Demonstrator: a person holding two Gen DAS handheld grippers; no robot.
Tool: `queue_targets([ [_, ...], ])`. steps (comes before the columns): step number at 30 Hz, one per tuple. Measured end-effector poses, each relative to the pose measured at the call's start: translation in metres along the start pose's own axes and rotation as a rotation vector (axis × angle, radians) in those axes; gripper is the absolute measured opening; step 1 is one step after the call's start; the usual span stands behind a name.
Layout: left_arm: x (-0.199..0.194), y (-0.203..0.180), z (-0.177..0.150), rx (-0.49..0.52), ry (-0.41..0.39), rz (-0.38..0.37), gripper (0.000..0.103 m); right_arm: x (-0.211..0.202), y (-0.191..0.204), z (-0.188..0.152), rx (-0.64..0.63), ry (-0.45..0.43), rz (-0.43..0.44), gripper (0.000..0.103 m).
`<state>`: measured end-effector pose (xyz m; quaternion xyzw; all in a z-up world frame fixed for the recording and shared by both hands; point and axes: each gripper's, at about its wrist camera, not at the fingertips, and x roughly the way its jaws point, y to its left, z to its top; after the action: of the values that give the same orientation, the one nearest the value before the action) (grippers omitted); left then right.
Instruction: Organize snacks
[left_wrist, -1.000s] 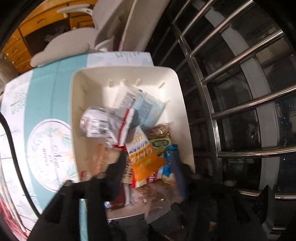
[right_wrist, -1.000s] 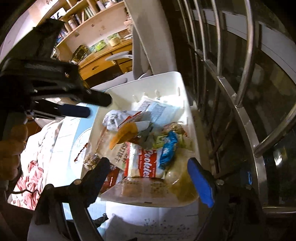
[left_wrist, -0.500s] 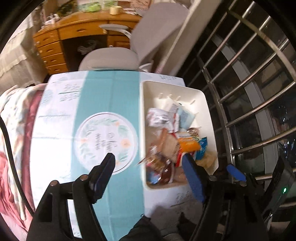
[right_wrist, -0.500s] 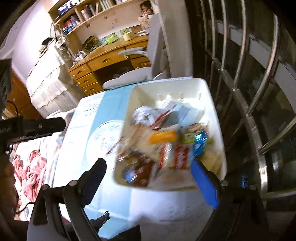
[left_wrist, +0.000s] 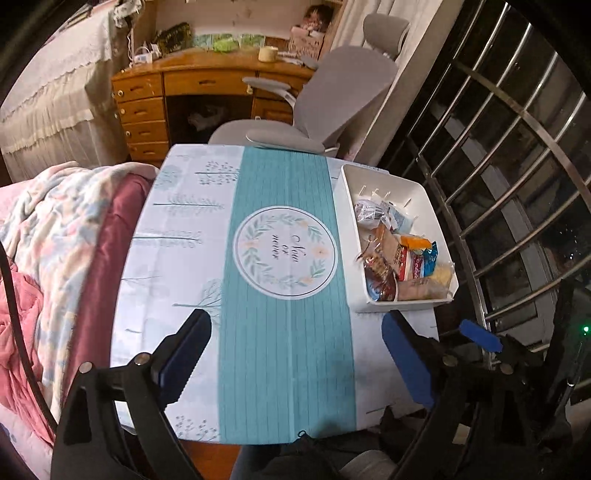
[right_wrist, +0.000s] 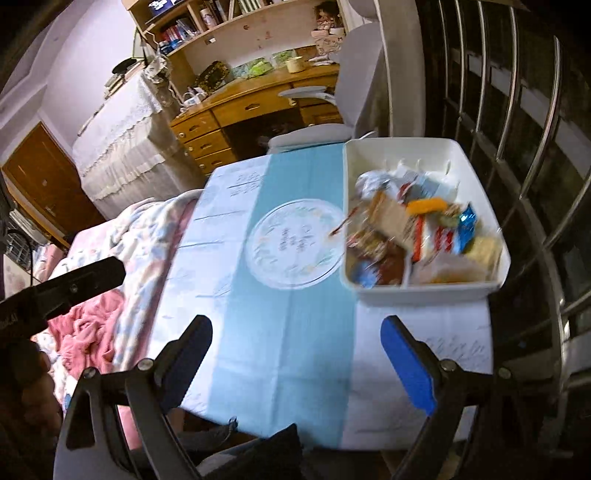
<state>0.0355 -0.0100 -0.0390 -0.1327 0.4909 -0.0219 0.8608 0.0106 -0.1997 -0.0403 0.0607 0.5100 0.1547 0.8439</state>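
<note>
A white bin (left_wrist: 432, 206) full of several snack packets (left_wrist: 402, 258) stands on the right side of the table, beside the window bars. It shows in the right wrist view (right_wrist: 484, 210) with the packets (right_wrist: 417, 236) blurred. My left gripper (left_wrist: 295, 347) is open and empty, above the table's near edge, well back from the bin. My right gripper (right_wrist: 295, 354) is open and empty, also over the near edge. A blue pad of the right gripper (left_wrist: 480, 336) shows at the right of the left wrist view.
The table carries a white and teal cloth (left_wrist: 284, 332) with a round wreath print (left_wrist: 286, 251). A grey office chair (left_wrist: 332, 107) and a wooden desk (left_wrist: 177, 96) stand behind. A bed with pink blankets (left_wrist: 44, 258) lies left. Steel window bars (left_wrist: 517, 166) run along the right.
Both grippers have pulled back and up from over the bin to the table's near edge. The whole table has come into view. The snacks stay in the bin.
</note>
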Motion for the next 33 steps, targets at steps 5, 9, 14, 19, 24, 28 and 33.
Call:
queue_targets([
  [5, -0.018, 0.012, -0.022, 0.006, 0.001, 0.002, 0.1, -0.015, 0.023, -0.02, 0.033, 0.047, -0.016, 0.094],
  [9, -0.027, 0.015, -0.037, 0.015, 0.021, 0.034, 0.101, -0.033, 0.039, -0.025, 0.029, 0.034, -0.059, 0.1],
  [14, -0.035, 0.015, -0.051, 0.01, 0.043, 0.097, 0.102, -0.051, 0.049, -0.036, 0.054, -0.02, -0.105, 0.102],
  [19, -0.036, 0.022, -0.06, -0.013, 0.053, 0.119, 0.102, -0.051, 0.054, -0.046, 0.062, -0.031, -0.126, 0.102],
  [24, -0.039, 0.012, -0.066, 0.032, 0.037, 0.149, 0.102, -0.059, 0.057, -0.051, 0.05, -0.065, -0.146, 0.102],
  [28, -0.044, 0.006, -0.067, 0.053, 0.009, 0.191, 0.102, -0.061, 0.058, -0.052, 0.047, -0.076, -0.147, 0.103],
  [33, -0.051, -0.001, -0.065, 0.065, -0.04, 0.225, 0.102, -0.066, 0.057, -0.051, 0.039, -0.087, -0.147, 0.103],
])
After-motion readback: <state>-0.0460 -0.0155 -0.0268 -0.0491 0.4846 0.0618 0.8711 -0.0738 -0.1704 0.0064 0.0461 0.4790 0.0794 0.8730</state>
